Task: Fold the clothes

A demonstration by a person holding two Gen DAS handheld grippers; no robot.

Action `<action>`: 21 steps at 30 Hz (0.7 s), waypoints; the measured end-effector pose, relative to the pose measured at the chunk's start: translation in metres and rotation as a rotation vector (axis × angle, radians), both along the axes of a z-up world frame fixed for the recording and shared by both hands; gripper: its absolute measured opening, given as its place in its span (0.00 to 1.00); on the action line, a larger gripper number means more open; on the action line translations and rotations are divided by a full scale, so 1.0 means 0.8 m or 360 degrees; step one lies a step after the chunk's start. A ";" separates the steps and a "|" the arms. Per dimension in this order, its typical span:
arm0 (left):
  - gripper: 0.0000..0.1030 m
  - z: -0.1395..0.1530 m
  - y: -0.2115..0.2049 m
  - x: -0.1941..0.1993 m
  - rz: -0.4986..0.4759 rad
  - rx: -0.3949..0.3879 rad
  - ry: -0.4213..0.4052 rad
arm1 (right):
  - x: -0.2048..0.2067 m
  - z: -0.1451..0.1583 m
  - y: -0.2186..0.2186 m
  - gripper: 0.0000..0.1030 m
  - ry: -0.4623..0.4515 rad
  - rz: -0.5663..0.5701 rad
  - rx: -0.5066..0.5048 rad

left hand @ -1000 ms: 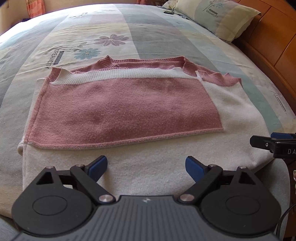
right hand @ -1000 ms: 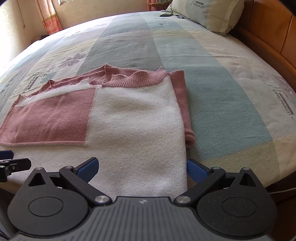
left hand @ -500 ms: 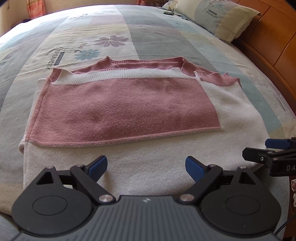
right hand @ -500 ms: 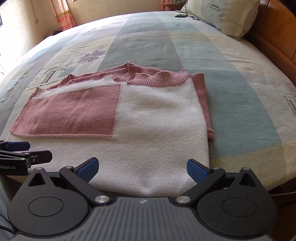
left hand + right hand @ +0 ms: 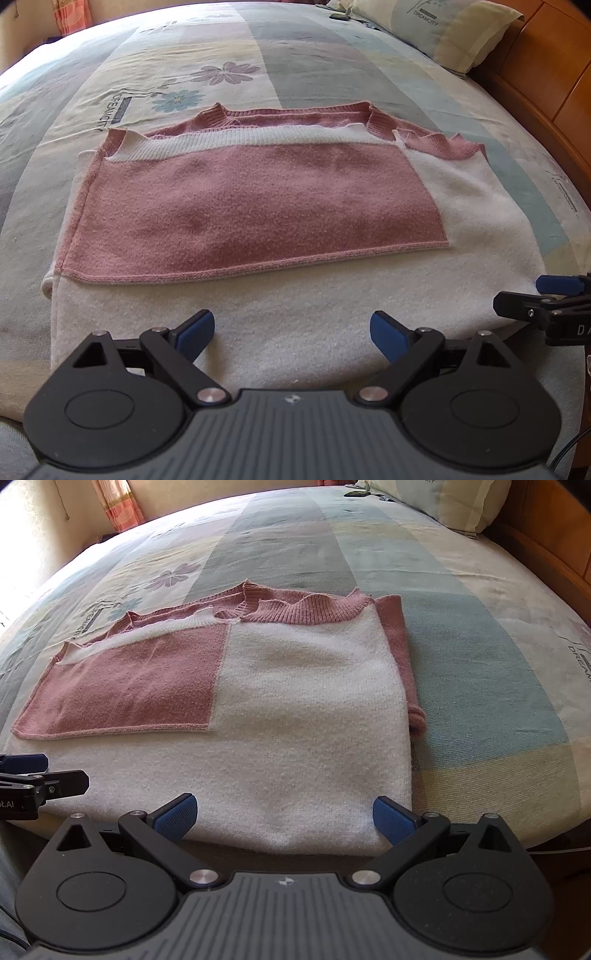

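Observation:
A pink and white knitted sweater (image 5: pixel 258 206) lies flat on the bed, its sleeves folded in, a pink panel across the white body. In the right wrist view the same sweater (image 5: pixel 295 709) reaches to the bed's near edge. My left gripper (image 5: pixel 291 332) hovers open over the white hem on the left side, nothing between its blue pads. Over the hem's right corner, my right gripper (image 5: pixel 284 818) stands open too, its pads apart and not pressing the cloth. Each gripper shows at the edge of the other's view.
The bed sheet (image 5: pixel 295 66) carries pastel stripes and flower prints. A pillow (image 5: pixel 436 29) lies at the far right by the wooden headboard (image 5: pixel 546 74). A small dark object (image 5: pixel 354 494) rests near the pillow. A curtain (image 5: pixel 118 506) hangs at the far left.
The right gripper has shifted left along the near hem, so more of the sweater's left part now shows in its view. The left gripper has stayed put, still open.

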State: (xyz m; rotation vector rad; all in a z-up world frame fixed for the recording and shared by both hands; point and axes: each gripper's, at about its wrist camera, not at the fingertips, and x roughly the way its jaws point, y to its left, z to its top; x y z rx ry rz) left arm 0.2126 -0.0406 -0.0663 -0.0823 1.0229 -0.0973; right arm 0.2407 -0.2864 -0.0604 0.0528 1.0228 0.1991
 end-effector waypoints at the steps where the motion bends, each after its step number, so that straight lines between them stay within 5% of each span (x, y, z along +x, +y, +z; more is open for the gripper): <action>1: 0.89 0.000 0.000 0.000 0.0000 0.0001 0.0001 | 0.000 0.002 0.000 1.00 -0.0003 -0.0003 0.0003; 21: 0.89 0.004 0.001 0.000 -0.0012 -0.0051 -0.0005 | -0.002 0.011 0.016 1.00 -0.0041 0.0069 -0.0046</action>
